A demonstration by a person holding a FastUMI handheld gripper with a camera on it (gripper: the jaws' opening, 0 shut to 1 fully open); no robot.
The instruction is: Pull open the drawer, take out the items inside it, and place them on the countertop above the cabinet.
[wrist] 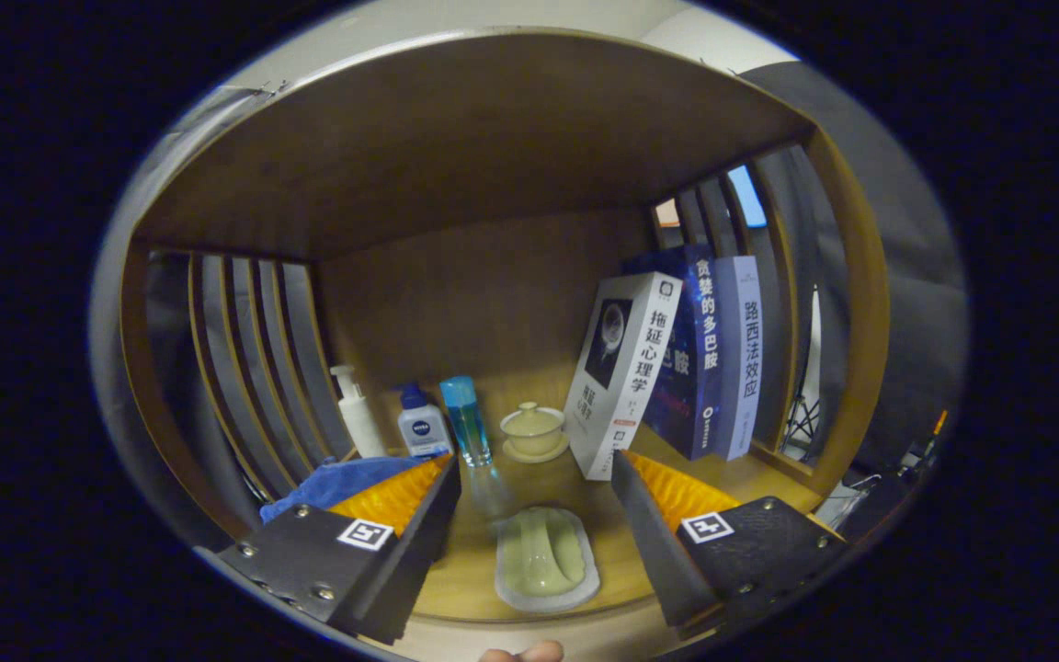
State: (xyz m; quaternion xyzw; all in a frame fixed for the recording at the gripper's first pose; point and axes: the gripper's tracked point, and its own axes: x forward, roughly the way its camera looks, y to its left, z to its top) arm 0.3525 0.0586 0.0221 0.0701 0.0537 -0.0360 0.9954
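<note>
Wooden slatted shelf bay (456,165) ahead; pale green oval dish (546,557) on bench (456,579) between spread, empty gripper (537,469) jaws. Drawer not seen; likely item placed, remainder unclear.

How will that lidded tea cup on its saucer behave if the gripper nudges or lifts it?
Likely fragile: the lidded cup looks like glazed ceramic. Its lid seems to sit loose, so tilting could shed it. A push may slide the cup off its saucer, a separate piece. The gripper is open, the cup beyond its fingers, so nothing steadies it.
</note>
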